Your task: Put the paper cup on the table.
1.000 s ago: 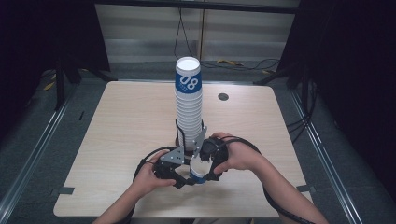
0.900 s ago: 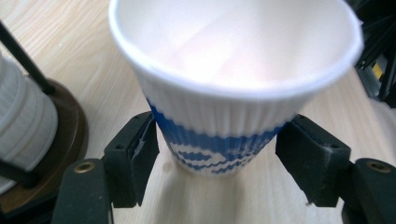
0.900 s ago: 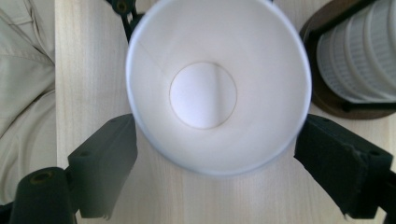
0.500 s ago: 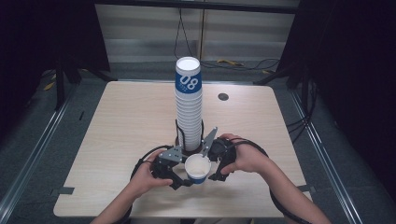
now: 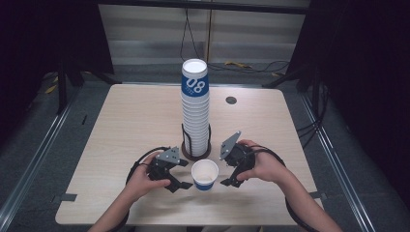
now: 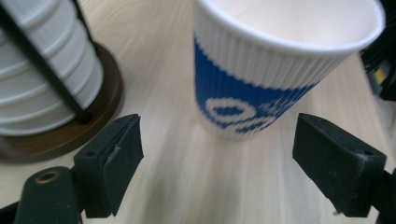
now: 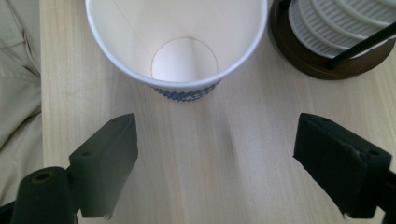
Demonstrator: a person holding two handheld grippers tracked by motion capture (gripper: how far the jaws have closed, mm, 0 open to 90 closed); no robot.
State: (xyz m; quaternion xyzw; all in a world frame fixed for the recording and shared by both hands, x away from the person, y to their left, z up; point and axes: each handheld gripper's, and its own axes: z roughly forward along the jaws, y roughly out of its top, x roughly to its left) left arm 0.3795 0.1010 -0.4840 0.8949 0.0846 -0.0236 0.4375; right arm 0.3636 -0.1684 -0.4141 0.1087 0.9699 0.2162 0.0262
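The worktop [image 5: 121, 125] carries a tall cup stack [image 5: 195, 111] in its holder. Just before it, a single paper cup [image 5: 204, 174] stands upright between the left tool [image 5: 183, 180], just released, and the right tool [image 5: 226, 169], also spread wide and apart from it.

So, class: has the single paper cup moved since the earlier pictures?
Yes. The single paper cup now stands on the table, nearer the front edge and farther from the stack's wooden base than before.
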